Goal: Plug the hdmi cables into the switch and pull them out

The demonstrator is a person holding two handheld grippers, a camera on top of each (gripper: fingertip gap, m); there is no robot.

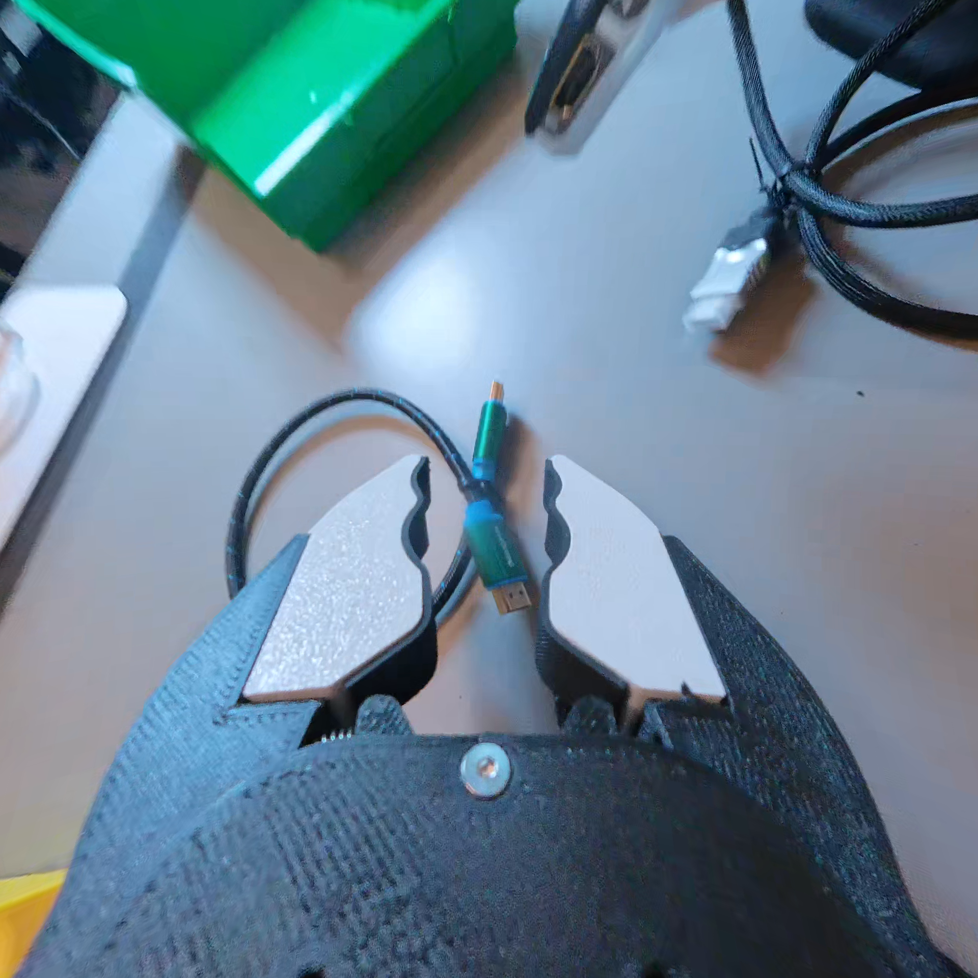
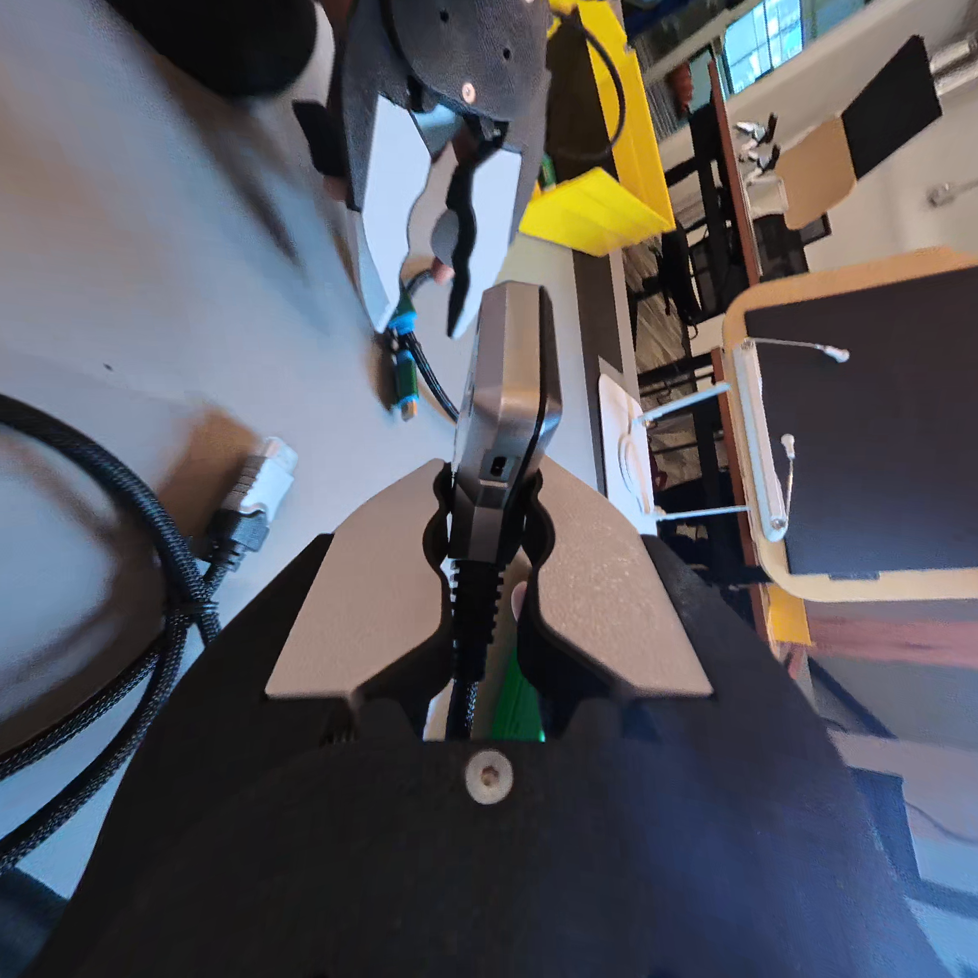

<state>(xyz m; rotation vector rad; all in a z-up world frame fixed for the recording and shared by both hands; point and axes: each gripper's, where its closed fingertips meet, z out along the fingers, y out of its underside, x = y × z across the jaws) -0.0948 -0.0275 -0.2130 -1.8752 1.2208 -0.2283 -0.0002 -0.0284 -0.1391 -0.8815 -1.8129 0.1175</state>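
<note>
The right tongs (image 2: 489, 508) clench the grey switch (image 2: 505, 381) by its cable end, lifted off the counter (image 2: 159, 238); the left tongs (image 1: 484, 529) hang released over the short green cable (image 1: 489, 534), whose two plugs lie crossed between the jaws. Closing here may pinch both plugs at once, or nip one at a slant; a crooked plug would likely jam at the port, and the switch, gripped only at one end, could twist.
</note>
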